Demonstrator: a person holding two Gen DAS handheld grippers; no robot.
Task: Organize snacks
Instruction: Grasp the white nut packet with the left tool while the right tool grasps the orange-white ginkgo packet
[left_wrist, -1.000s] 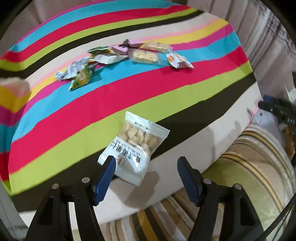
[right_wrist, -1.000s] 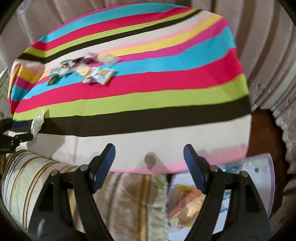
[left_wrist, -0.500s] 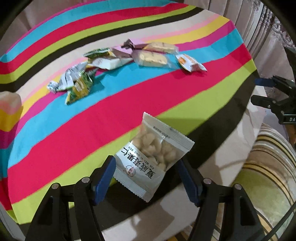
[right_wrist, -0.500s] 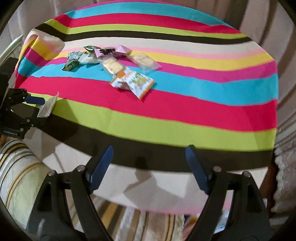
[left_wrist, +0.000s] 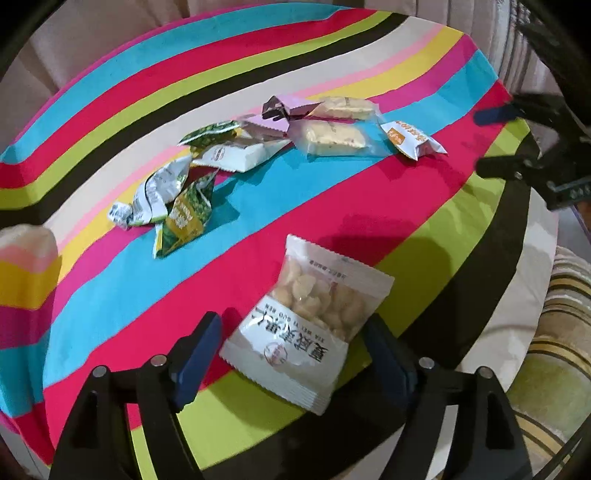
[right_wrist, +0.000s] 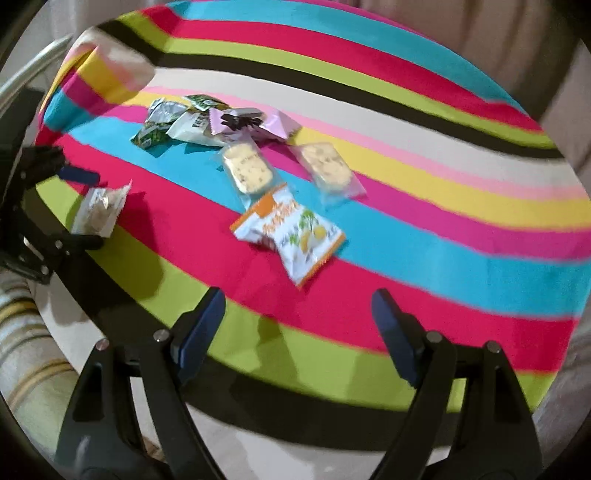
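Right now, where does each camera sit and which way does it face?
Left wrist: sits on the left gripper, angled down over the near edge of the striped cloth; both blue-padded fingers show, opening, the nut bag between them; the right gripper shows at the right edge.
Right wrist: sits on the right gripper, angled down across the cloth toward the snack pile; its open, empty fingers show.
Shared: the cloth, the pile, the orange packet, the nut bag, and each view shows the other gripper.
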